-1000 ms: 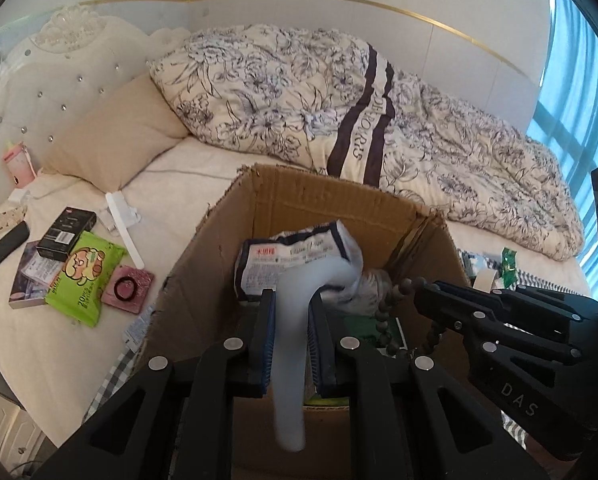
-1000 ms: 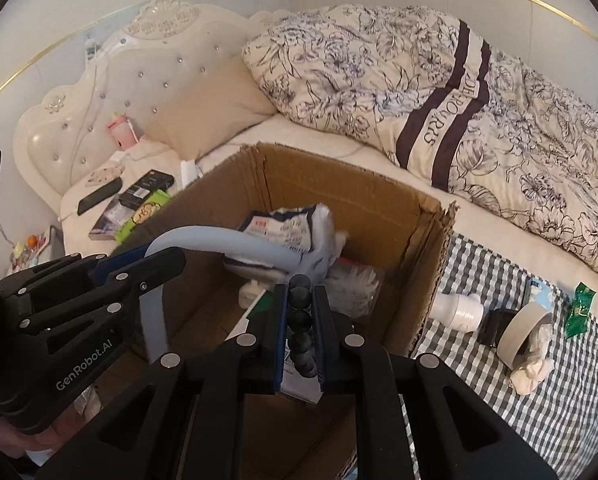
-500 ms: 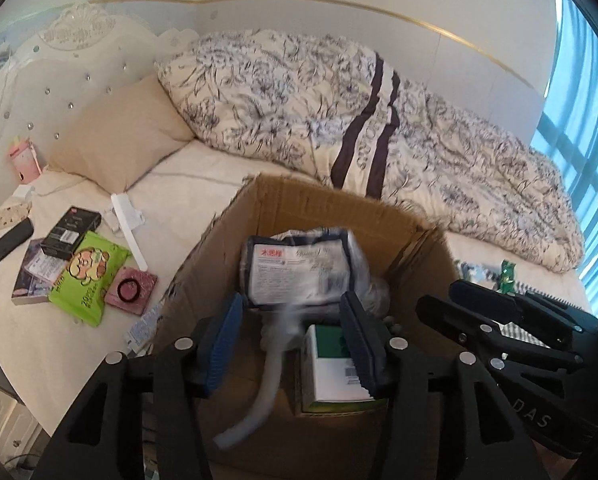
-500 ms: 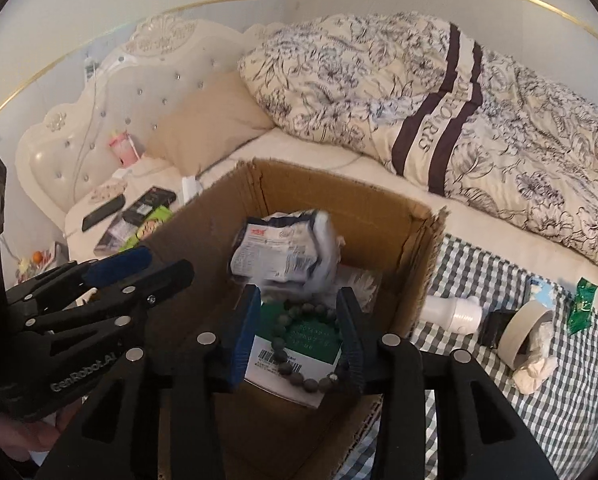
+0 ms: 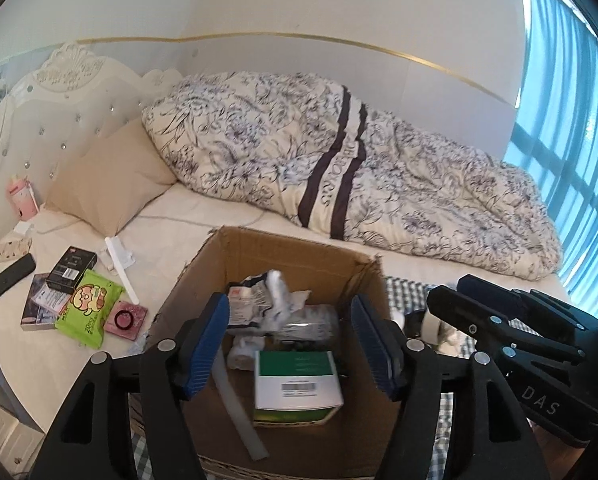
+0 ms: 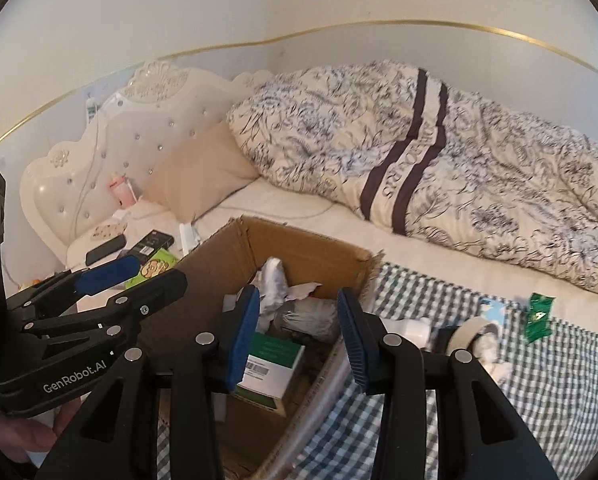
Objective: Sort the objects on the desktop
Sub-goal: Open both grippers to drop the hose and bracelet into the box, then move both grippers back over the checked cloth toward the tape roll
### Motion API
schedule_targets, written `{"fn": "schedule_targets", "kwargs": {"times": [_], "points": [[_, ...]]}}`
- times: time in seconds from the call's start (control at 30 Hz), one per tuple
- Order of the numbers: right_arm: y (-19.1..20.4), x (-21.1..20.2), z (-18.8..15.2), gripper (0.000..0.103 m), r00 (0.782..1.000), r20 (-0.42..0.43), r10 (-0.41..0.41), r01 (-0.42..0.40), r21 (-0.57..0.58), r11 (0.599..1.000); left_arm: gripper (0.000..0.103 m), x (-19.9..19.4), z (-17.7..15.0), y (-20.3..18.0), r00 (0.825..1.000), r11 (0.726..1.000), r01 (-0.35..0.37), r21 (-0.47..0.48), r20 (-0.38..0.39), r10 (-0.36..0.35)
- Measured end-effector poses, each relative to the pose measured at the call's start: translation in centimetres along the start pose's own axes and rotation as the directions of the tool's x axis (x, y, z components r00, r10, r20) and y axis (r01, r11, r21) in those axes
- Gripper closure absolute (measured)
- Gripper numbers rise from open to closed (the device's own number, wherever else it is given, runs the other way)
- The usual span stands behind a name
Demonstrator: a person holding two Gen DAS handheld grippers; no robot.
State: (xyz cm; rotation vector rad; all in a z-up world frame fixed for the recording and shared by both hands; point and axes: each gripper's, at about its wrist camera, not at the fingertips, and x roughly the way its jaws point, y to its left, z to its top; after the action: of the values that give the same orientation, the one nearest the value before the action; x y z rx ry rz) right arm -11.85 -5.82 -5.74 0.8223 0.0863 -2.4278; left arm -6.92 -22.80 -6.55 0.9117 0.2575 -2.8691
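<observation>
Sitting at 6 o'clock in both views, the cardboard box (image 5: 295,252), already holding a green-and-white carton (image 5: 297,380), a grey strip (image 5: 235,404) and crumpled packets (image 5: 267,300). Hovering over it, left gripper (image 5: 289,344) and right gripper (image 6: 297,334), jaws spread wide, gripping nothing. Waiting unsorted at 3 o'clock on the checked cloth (image 6: 519,380): tape roll (image 6: 473,330), green sachet (image 6: 540,316). Judging roughly halfway.

A floral duvet (image 5: 379,176) and beige pillow (image 5: 107,184) lie against the headboard (image 6: 111,148).
</observation>
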Motion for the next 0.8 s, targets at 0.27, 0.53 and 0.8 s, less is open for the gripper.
{"fn": "schedule_targets", "kwargs": {"times": [0.27,0.53,0.8], "points": [[-2.6,-4.8,-0.3,0.053,0.997,0.056,-0.058,0.057,0.013,0.998,0.02,-2.4,0.4,-3.4,0.998,0.999,0.036,0.018,0.05,-0.037],[-5.8,-8.7,-0.9,0.046,0.989,0.095,-0.116,0.112,0.048,0.993,0.01,-3.8,0.4,-7.3,0.994,0.996,0.075,0.057,0.071,-0.079],[-8.6,-12.1,-1.5,0.037,0.979,0.123,-0.165,0.155,0.083,0.984,0.002,-4.8,-0.1,-11.2,0.991,0.991,0.097,0.092,0.084,-0.105]]}}
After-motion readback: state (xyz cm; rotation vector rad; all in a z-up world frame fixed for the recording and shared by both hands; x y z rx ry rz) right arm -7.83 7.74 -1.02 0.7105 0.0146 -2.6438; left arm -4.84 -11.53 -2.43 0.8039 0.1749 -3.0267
